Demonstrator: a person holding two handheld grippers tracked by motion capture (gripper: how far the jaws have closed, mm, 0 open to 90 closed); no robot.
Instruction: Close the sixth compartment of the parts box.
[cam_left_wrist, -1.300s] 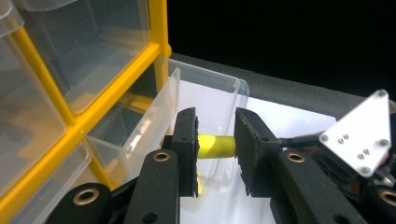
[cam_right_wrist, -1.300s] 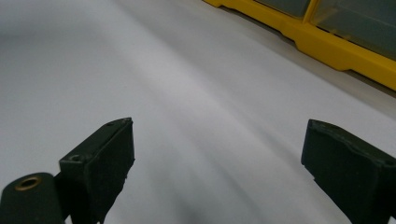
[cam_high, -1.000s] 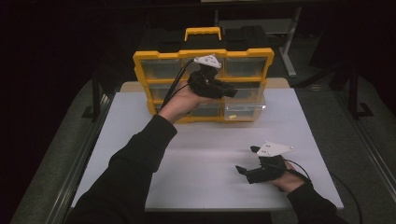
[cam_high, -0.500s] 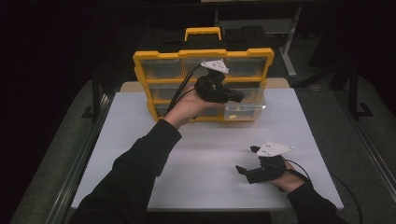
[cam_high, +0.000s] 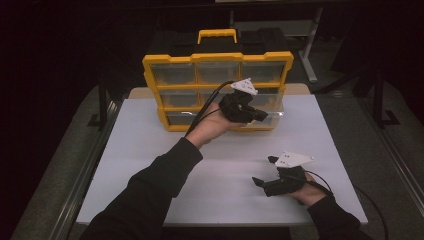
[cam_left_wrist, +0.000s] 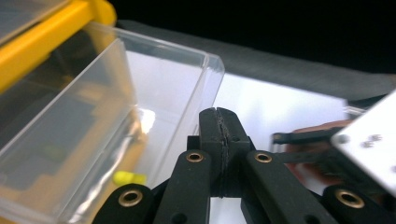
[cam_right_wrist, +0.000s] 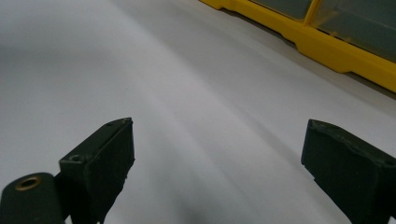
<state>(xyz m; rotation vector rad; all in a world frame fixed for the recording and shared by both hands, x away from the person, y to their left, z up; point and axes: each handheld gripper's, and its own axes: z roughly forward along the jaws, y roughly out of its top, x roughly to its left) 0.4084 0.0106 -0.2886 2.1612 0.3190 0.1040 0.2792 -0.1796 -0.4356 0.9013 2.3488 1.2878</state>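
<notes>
A yellow organizer (cam_high: 218, 60) with clear drawers stands upright at the back of the white table (cam_high: 150, 150). Its lower right drawer (cam_high: 272, 116) is pulled out; in the left gripper view this clear drawer (cam_left_wrist: 140, 93) holds a small yellow piece (cam_left_wrist: 124, 177). My left gripper (cam_high: 260, 116) hovers just in front of that drawer, its jaws pressed together with nothing between them (cam_left_wrist: 219, 123). My right gripper (cam_high: 264, 171) rests low on the table near the front right, jaws spread wide (cam_right_wrist: 215, 149) over bare white surface.
The organizer has a yellow carry handle (cam_high: 217, 34) on top and its yellow base (cam_right_wrist: 327, 46) runs across the far side of the right gripper view. Dark floor and metal frame legs (cam_high: 310, 45) surround the table. Cables trail from both grippers.
My left gripper has moved right and slightly down along the organizer's front, toward the pulled-out lower right drawer. The right gripper has stayed put.
</notes>
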